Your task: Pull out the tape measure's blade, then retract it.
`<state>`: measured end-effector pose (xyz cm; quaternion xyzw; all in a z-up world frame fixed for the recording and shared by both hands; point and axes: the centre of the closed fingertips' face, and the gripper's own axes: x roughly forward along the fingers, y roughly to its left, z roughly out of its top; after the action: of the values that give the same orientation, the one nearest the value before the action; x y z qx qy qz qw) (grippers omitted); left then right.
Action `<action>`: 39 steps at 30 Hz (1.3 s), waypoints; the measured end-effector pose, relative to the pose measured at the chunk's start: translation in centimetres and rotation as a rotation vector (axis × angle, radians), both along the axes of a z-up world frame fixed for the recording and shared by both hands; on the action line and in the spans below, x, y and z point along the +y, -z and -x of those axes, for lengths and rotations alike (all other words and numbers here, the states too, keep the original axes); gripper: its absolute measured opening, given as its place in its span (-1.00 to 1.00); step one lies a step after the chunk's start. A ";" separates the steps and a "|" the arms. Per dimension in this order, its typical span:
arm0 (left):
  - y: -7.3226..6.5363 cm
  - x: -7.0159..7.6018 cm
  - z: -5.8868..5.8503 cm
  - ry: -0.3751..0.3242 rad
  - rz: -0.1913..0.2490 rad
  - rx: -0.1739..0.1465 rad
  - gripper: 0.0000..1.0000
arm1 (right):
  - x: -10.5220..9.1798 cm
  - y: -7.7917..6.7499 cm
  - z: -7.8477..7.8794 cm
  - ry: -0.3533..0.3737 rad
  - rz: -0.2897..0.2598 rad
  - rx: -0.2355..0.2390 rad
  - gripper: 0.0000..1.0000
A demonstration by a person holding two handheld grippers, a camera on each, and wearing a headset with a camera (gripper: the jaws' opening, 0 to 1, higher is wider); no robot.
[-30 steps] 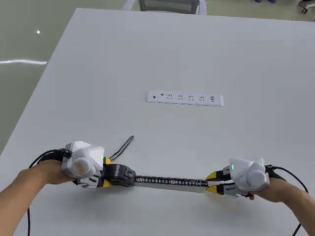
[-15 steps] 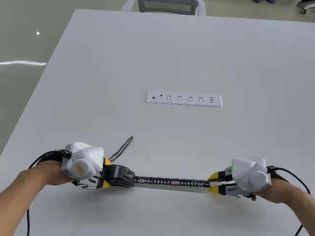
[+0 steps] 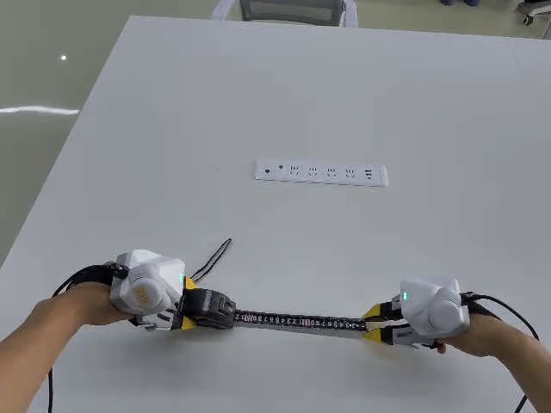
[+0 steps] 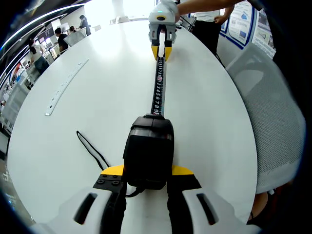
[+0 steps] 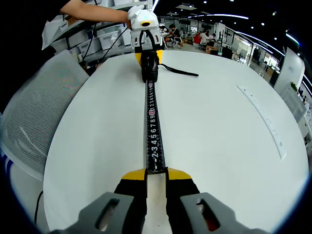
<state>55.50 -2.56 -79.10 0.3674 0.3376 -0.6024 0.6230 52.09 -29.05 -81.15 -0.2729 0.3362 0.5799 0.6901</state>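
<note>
**Tape measure case** (image 3: pixel 209 308): black, near the front edge of the white table (image 3: pixel 301 95), on the person's left. It sits between the two jaws of the left gripper (image 3: pixel 188 303), which are closed against its sides. In the left gripper view the yellow jaw tips press on both flanks of the rear half of the case, and its front end projects past them.

**Blade** (image 3: pixel 297 321): drawn out of the case mouth and running straight to the right, low over the table surface. It is dark, with pale printed numerals. In the right gripper view the numerals 2 to 9 read upward from the jaws.

**Blade end**: lies between the yellow tips of the right gripper (image 3: pixel 371 321), whose jaws are closed on it. In the right gripper view the blade enters the narrow gap between the tips on the centre line. The end hook itself is hidden by the jaws.

**Grippers, relative**: they face each other along the line of the blade, well apart, each held in one hand.

**Strap** (image 3: pixel 213 258): a thin black loop trailing from the case and lying slack on the table, on the far side of the left gripper.

**Power strip** (image 3: pixel 321 172): white and flat at mid-table, roughly parallel to the blade and well apart from it.

**Chair** (image 4: pixel 273 112): grey mesh, just beside the table's near edge.
</note>
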 end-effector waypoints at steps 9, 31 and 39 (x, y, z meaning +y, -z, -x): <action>0.1 0.1 0.0 -0.017 0.006 0.001 -0.44 | 0.1 0.2 -0.2 0.005 0.012 -0.005 -0.74; -0.8 0.5 0.1 -0.105 0.046 0.011 -0.38 | -0.2 0.0 0.2 0.143 0.013 0.017 -0.47; -1.3 1.6 1.0 -0.206 0.078 0.000 -0.18 | -0.7 -1.3 1.5 0.239 -0.018 0.012 -0.30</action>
<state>54.55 -0.99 -77.79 0.3062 0.3497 -0.5478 0.6956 50.63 -29.75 -79.82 -0.2213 0.3654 0.4981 0.7546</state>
